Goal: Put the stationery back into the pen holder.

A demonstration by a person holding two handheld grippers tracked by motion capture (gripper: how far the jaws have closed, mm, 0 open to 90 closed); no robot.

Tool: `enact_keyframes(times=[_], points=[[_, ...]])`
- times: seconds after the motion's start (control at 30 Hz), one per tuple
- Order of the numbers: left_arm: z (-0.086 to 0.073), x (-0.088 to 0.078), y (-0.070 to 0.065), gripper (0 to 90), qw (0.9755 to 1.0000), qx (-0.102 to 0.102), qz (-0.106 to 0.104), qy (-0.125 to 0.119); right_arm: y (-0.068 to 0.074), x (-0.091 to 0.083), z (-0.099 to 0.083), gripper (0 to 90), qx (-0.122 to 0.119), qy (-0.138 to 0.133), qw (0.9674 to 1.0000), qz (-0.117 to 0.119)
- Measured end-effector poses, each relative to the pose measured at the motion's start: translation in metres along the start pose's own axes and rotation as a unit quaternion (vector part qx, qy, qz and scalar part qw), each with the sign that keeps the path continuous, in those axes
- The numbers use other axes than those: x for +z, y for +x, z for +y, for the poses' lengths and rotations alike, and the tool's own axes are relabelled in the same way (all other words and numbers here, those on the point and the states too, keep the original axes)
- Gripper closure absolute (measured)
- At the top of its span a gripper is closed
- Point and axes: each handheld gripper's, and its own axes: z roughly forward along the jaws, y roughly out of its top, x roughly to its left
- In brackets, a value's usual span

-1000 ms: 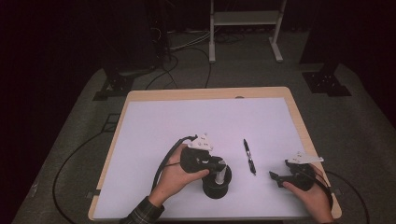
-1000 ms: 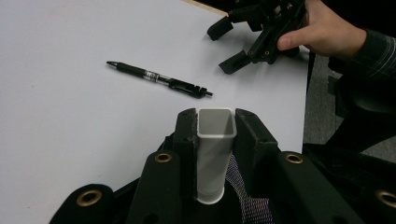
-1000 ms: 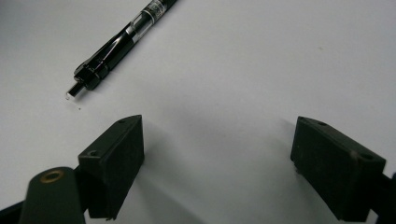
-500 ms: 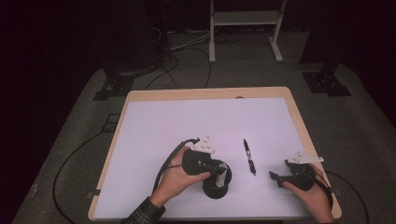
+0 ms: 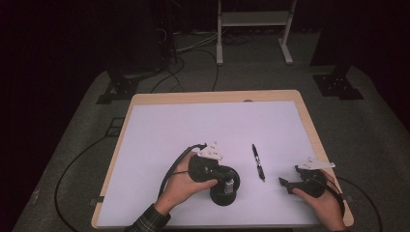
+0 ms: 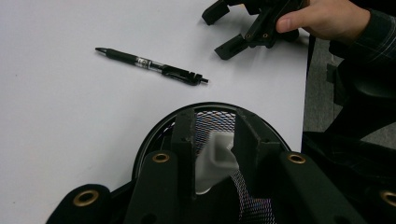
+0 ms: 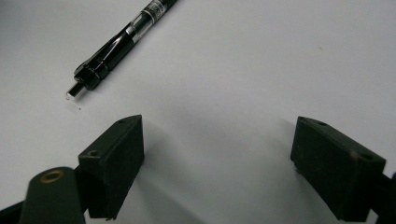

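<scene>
While the left tool (image 6: 212, 140) is clamped on a small pale grey plastic block (image 6: 215, 161) above the round black mesh cup (image 5: 224, 192) near the bench's (image 5: 145, 99) front edge, the right tool (image 7: 217, 163) rests with jaws apart. The block looks light, stiff and smooth; flat sides suit gripping.

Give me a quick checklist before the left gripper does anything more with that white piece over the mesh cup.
1. Left gripper shut on the white piece: ok.
2. White piece over the mouth of the black mesh cup: ok.
3. Cup standing upright on the white mat: ok.
4. Pen lying apart from the cup: ok.
5. Right gripper open, nothing between its jaws: ok.
6. Whether the piece touches the cup's bottom: cannot tell.
</scene>
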Motion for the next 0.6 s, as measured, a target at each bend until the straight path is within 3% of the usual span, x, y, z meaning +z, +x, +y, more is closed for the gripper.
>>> enact_keyframes(times=[0.33,0.6], points=[[0.002,-0.02,0.004,68.2,0.9998,-0.004,0.013,-0.016,0.0,0.0,0.0,16.1,0.0,0.0,1.0,0.0],[-0.003,-0.042,0.013,65.4,0.9988,-0.014,0.039,-0.027,0.0,0.0,0.0,16.1,0.0,0.0,1.0,-0.001]])
